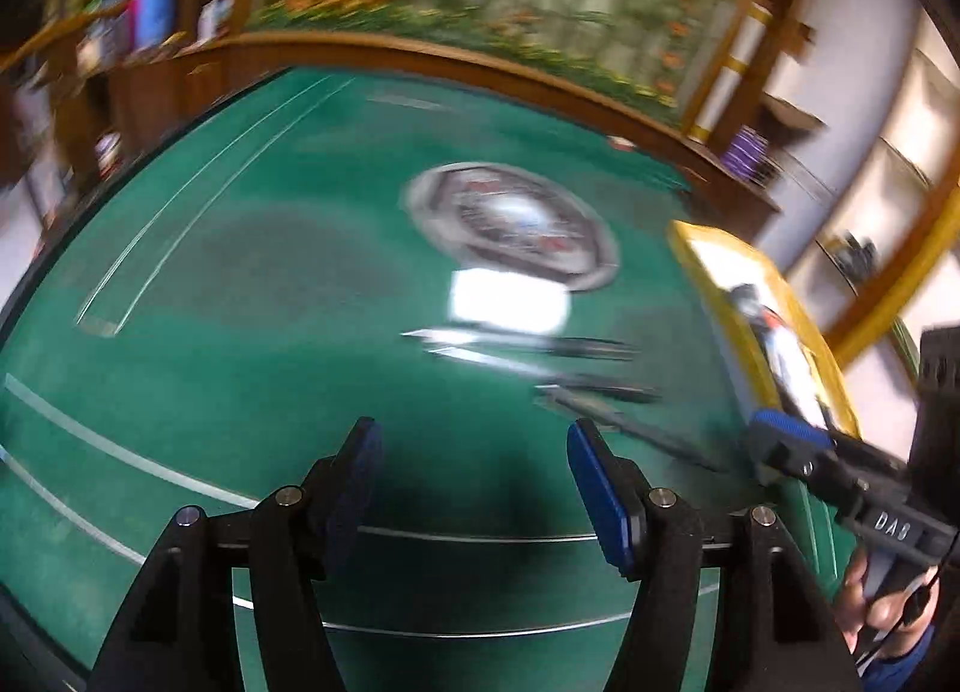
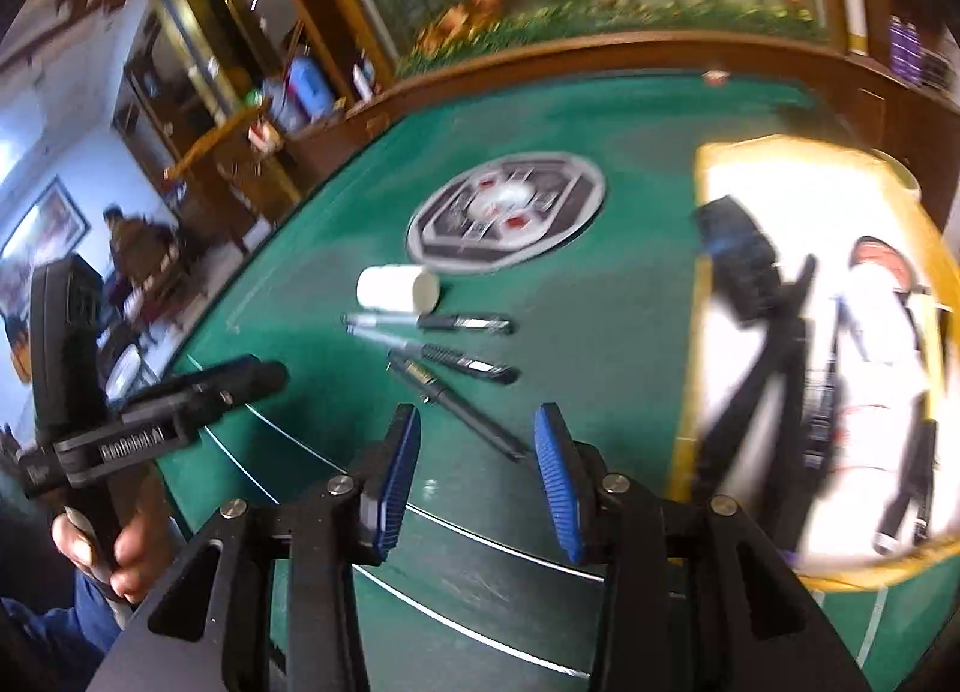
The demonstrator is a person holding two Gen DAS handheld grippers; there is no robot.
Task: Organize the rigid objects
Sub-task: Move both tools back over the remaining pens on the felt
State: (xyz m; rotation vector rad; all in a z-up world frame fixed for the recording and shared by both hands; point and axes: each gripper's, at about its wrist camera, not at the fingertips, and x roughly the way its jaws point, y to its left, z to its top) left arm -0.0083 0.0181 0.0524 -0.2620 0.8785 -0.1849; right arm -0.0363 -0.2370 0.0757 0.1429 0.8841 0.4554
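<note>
On the green table lie a white cup (image 2: 396, 287) on its side and three pens (image 2: 444, 359) in a row just in front of it. In the left wrist view the cup (image 1: 510, 302) and pens (image 1: 540, 347) are blurred. A yellow-rimmed white tray (image 2: 684, 392) at the right holds black items and more pens. My right gripper (image 2: 477, 422) is open and empty, with the nearest pen's (image 2: 462, 410) tip close to its right finger. My left gripper (image 1: 474, 440) hovers open over bare felt, left of the pens. It also shows in the right wrist view as the left gripper (image 2: 264, 371).
A round grey emblem (image 2: 507, 212) marks the table's middle. A wooden rail (image 2: 600, 47) runs along the far edge, with shelves and a flower mural behind it. A person (image 2: 138, 254) sits at the far left. A blue finger pad (image 1: 786, 428) of the right gripper overlaps the tray's (image 1: 708, 284) near end.
</note>
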